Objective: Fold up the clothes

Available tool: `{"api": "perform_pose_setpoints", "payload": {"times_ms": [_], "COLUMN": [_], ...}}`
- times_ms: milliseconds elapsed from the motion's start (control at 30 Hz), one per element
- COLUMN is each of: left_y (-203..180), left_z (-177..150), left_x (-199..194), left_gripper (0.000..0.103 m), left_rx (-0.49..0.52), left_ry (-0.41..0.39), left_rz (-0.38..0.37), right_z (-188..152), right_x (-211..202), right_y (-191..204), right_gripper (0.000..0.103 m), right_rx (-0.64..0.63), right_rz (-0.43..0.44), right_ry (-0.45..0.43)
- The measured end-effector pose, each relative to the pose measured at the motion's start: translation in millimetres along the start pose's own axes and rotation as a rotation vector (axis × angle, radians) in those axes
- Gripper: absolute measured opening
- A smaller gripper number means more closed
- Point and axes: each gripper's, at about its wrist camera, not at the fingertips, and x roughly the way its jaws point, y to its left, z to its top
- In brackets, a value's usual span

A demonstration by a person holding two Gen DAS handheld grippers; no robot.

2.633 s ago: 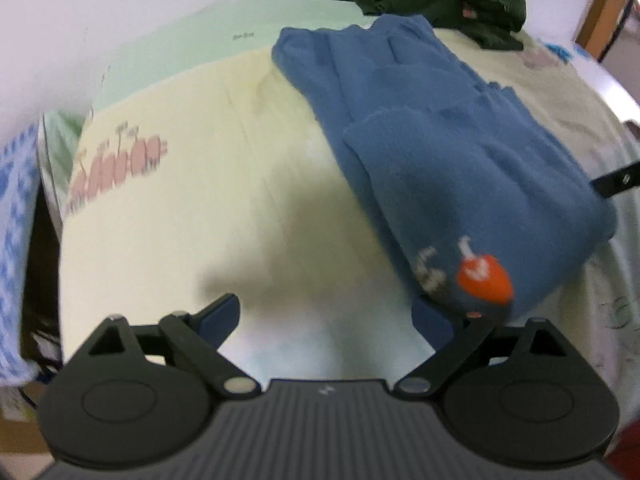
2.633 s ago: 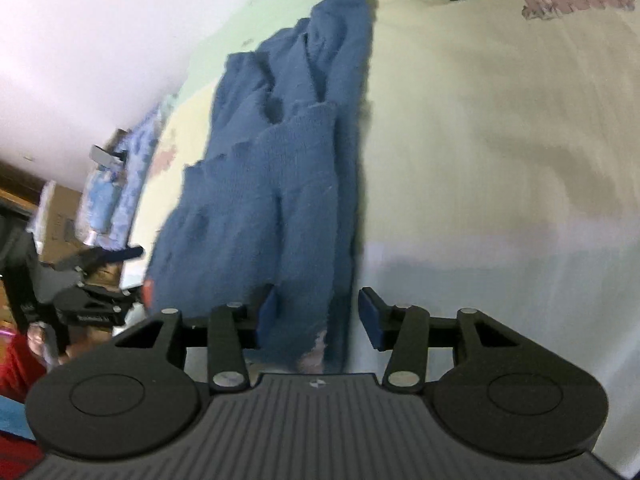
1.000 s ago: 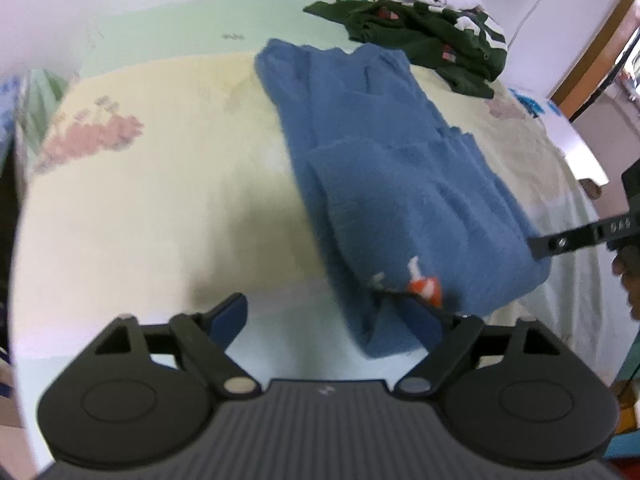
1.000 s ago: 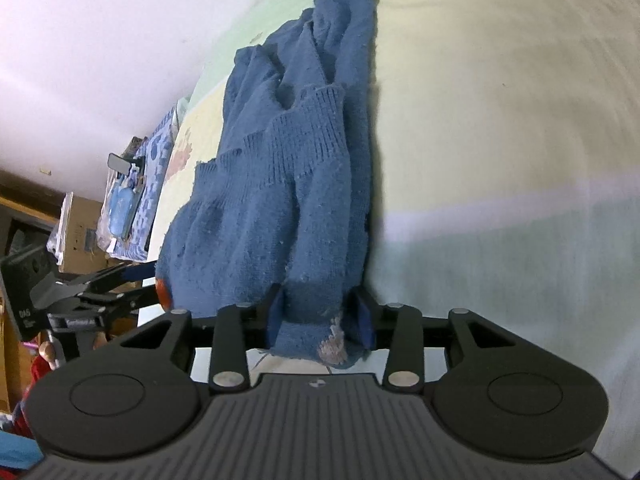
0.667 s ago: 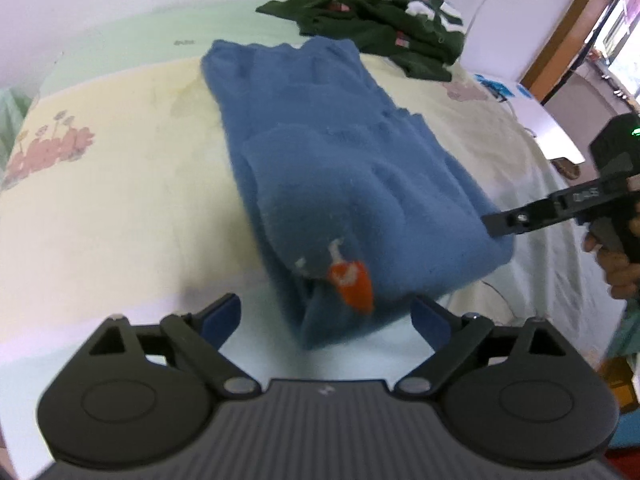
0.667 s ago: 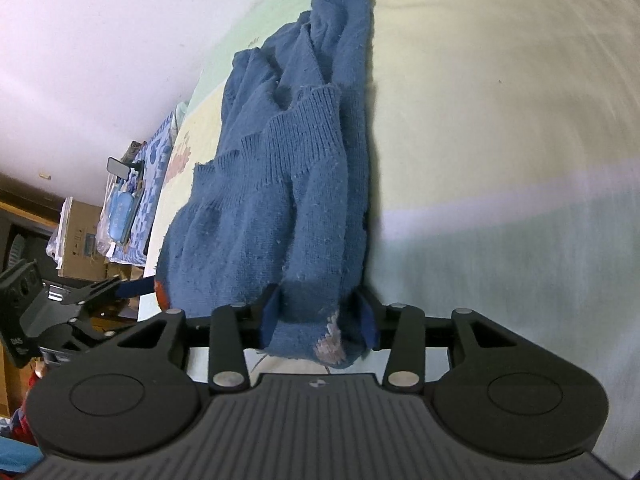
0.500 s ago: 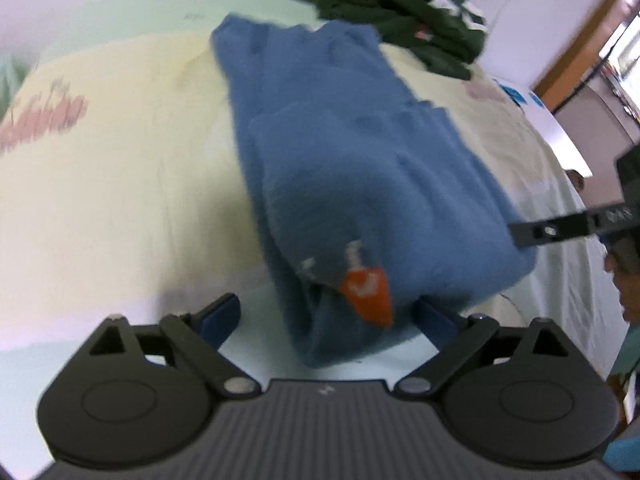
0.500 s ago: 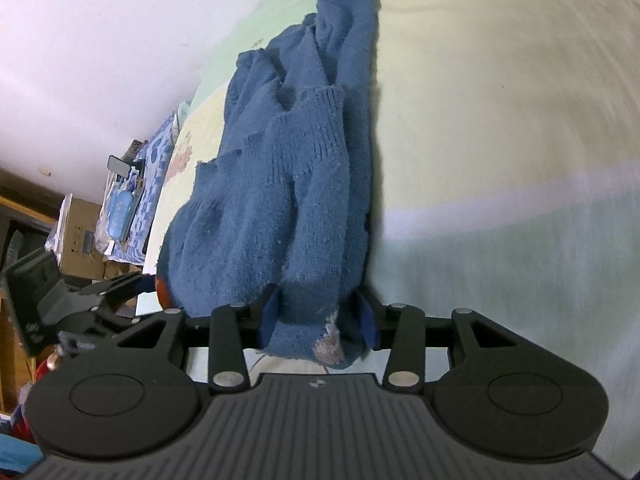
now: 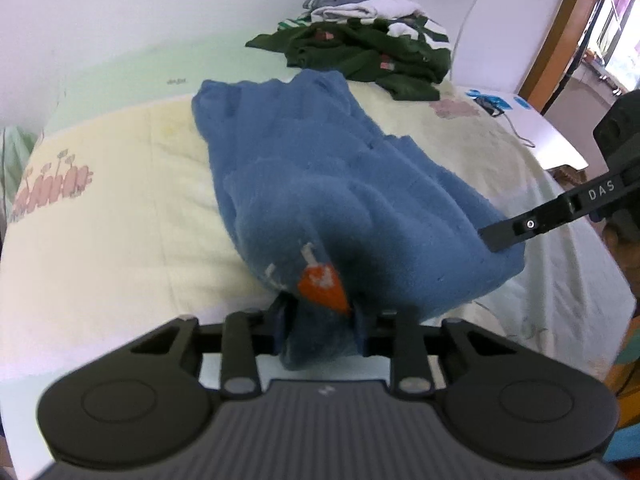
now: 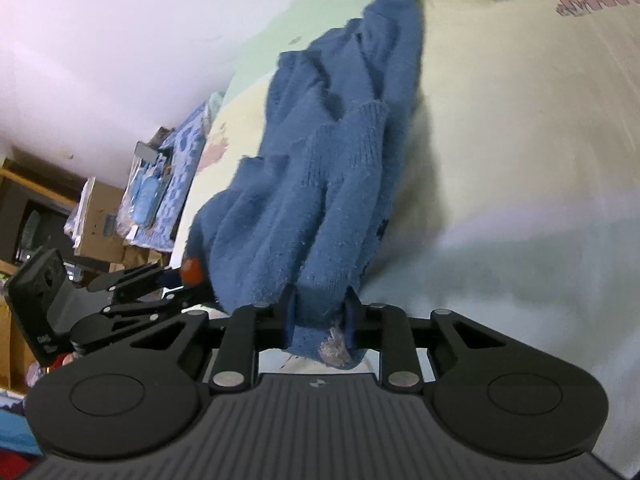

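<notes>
The blue sweater lies lengthwise on the bed sheet, its near end gathered between both tools. The left gripper and the right gripper are each closing, pads pinching knit.

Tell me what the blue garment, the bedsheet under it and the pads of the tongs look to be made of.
Blue garment: soft knitted yarn, probably wool or acrylic; ribbed stitches and a fuzzy surface show.
Bedsheet: thin woven cloth, likely cotton, matte, with a printed pattern and shallow creases.
Pads of the tongs: smooth dark blue, perhaps rubber or plastic; the look leaves it open.
</notes>
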Motion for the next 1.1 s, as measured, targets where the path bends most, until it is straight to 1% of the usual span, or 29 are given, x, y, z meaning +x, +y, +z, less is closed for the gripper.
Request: {"api": "perform_pose_setpoints", "payload": {"times_ms": [133, 233, 267, 300, 333, 367, 433, 500, 533, 567, 600, 633, 667, 700, 733, 800, 833, 867, 900, 933, 967, 1000, 1033, 1067, 1100], "left_y": [-3, -9, -10, -11, -12, -13, -14, -11, -9, -6, -2, 2, 5, 8, 9, 12, 13, 12, 11, 5, -1, -7, -9, -8, -5], "left_z": [-11, -28, -35, -40, -47, -52, -55, -52, -50, -48, -46, -43, -41, -40, -35, -25, -19, -15, -10, -6, -2, 2, 6, 8, 8], "left_x": [-22, -31, -29, -26, -22, -19, -17, -17, -20, -26, -32, -37, -44, -50, -53, -59, -58, -53, -48, -39, -29, -20, -7, 6, 15], "left_gripper": [0.025, 0.025, 0.02, 0.015, 0.016, 0.016, 0.016, 0.017, 0.02, 0.026, 0.029, 0.034, 0.036, 0.037, 0.035, 0.035, 0.035, 0.035, 0.035, 0.035, 0.035, 0.036, 0.037, 0.042, 0.047], "left_rx": [0.008, 0.029, 0.032, 0.029, 0.022, 0.029, 0.05, 0.059, 0.07, 0.081, 0.097, 0.113, 0.123, 0.133, 0.14, 0.153, 0.146, 0.135, 0.124, 0.136, 0.149, 0.162, 0.169, 0.167, 0.165], "left_ry": [0.015, 0.061, 0.087, 0.116, 0.148, 0.157, 0.16, 0.162, 0.162, 0.155, 0.148, 0.141, 0.13, 0.119, 0.103, 0.072, 0.055, 0.047, 0.039, 0.026, 0.014, 0.002, 0.004, 0.009, 0.009], "left_rz": [-0.041, -0.064, -0.067, -0.086, -0.1, -0.093, -0.093, -0.103, -0.107, -0.107, -0.096, -0.085, -0.074, -0.062, -0.052, -0.031, -0.039, -0.058, -0.077, -0.075, -0.074, -0.072, -0.053, -0.04, -0.023], "right_z": [-8, -26, -33, -40, -47, -52, -61, -64, -61, -59, -56, -52, -47, -44, -39, -32, -29, -26, -24, -22, -19, -15, -11, -8, -5], "right_x": [-13, -16, -15, -12, -9, -8, -2, 1, -3, -6, -9, -17, -23, -28, -31, -31, -28, -23, -15, -6, 4, 14, 23, 28, 31], "right_y": [6, 11, 10, 9, 7, 5, -3, -5, -3, -1, 1, 7, 13, 16, 20, 30, 34, 38, 36, 33, 34, 34, 33, 30, 26], "right_gripper": [0.024, 0.024, 0.024, 0.024, 0.024, 0.018, 0.016, 0.019, 0.023, 0.027, 0.028, 0.035, 0.044, 0.045, 0.045, 0.044, 0.042, 0.041, 0.039, 0.035, 0.031, 0.029, 0.026, 0.02, 0.018], "right_rx": [0.013, -0.007, 0.004, 0.008, 0.013, 0.012, 0.044, 0.047, 0.049, 0.052, 0.054, 0.018, -0.02, -0.048, -0.084, -0.141, -0.17, -0.183, -0.182, -0.183, -0.191, -0.202, -0.213, -0.223, -0.227], "right_rz": [0.031, 0.017, 0.016, 0.001, -0.014, -0.027, -0.018, -0.039, -0.04, -0.042, -0.044, -0.075, -0.119, -0.15, -0.168, -0.183, -0.196, -0.184, -0.152, -0.128, -0.124, -0.141, -0.159, -0.175, -0.191], "right_ry": [0.03, 0.094, 0.116, 0.14, 0.163, 0.178, 0.209, 0.196, 0.179, 0.161, 0.144, 0.097, 0.047, 0.006, -0.042, -0.114, -0.149, -0.155, -0.135, -0.116, -0.106, -0.111, -0.116, -0.126, -0.135]}}
